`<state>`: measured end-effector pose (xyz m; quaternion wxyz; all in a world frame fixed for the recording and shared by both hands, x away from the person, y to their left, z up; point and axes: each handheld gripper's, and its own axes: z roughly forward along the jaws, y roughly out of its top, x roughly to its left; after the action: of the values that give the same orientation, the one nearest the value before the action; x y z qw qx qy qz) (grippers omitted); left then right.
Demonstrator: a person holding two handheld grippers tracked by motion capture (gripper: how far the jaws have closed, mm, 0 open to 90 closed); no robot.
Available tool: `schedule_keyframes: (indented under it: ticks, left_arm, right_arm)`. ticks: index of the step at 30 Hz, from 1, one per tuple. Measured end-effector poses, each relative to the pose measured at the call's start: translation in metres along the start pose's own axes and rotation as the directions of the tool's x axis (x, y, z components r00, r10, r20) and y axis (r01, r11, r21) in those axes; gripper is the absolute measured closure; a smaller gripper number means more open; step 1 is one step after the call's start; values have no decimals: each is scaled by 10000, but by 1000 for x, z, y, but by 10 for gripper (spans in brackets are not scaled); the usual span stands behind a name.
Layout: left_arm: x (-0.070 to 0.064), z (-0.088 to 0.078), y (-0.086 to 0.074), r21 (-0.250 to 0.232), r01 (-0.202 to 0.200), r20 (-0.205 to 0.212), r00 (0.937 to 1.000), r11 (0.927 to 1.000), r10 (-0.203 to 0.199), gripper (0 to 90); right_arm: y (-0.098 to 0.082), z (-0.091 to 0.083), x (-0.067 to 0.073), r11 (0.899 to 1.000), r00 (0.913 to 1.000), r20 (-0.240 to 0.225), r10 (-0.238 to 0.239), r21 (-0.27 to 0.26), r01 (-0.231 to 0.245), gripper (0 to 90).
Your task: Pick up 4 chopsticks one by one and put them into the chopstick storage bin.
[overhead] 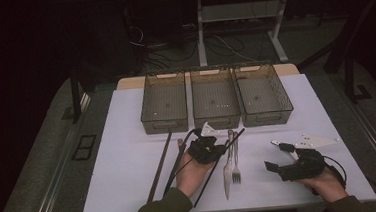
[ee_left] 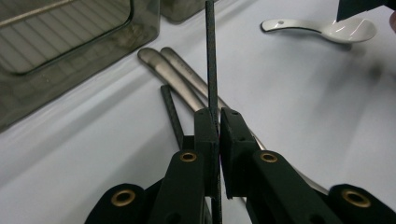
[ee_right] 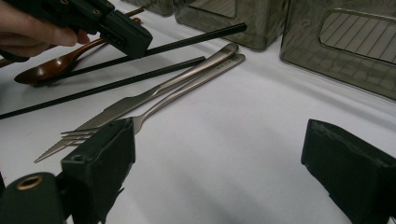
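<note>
The black chopstick (ee_left: 211, 56) is what I have in hand: it runs straight up between the jaws of my left claw (ee_left: 218, 122), which are pinched tight on it near the middle of its length, its far tip pointing toward the grey bins. In the right claw's view the same stick (ee_right: 187, 43) slants clear above the bench, lifted off its twin, the second chopstick (ee_right: 116, 83), which lies flat on the white surface just beside the knife (ee_right: 154, 95) and fork (ee_right: 182, 95).

I judge this as the carrying step: the stick is picked up and not yet placed. From above, my left claw (overhead: 205, 149) sits just short of the middle bin (overhead: 217, 118), with bins to either side of it. Next I would need to lift enough for the far tip to clear the bin's front wall, then carry it forward and let go with the stick lying along the bin's length, or it may catch the rim and tip out.

My right claw (overhead: 280, 169) rests near the bench's front right, jaws wide apart with nothing between them, just beside the white spoon (ee_left: 322, 29). A brown wooden spoon (ee_right: 51, 67) lies under my left hand.
</note>
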<state>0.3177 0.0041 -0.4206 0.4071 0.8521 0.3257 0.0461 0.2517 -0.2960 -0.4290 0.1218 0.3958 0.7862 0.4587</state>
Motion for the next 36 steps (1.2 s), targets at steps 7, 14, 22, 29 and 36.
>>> schedule_keyframes:
  ticks: [7,14,22,29,36]
  left_arm:
    - [2,1,11,160,-232,87,9997,9996,231,853]
    - [8,-3,24,154,-468,178,9988,9988,465,854]
    - [14,-5,35,226,-872,519,9949,9959,859,854]
    - [22,-12,44,332,-1267,897,9883,9914,1233,854]
    - [34,-24,53,427,-1367,1111,9851,9897,1313,854]
  right_arm:
    - [0,0,0,10000,10000,-21,27,-3,-27,96]
    - [0,0,0,10000,10000,-20,20,-23,-20,96]
    - [0,-1,-1,10000,10000,-37,73,-22,-73,96]
    - [-1,-1,-1,10000,10000,-39,59,-44,-59,96]
    - [-1,0,-1,10000,10000,-27,57,-33,-57,96]
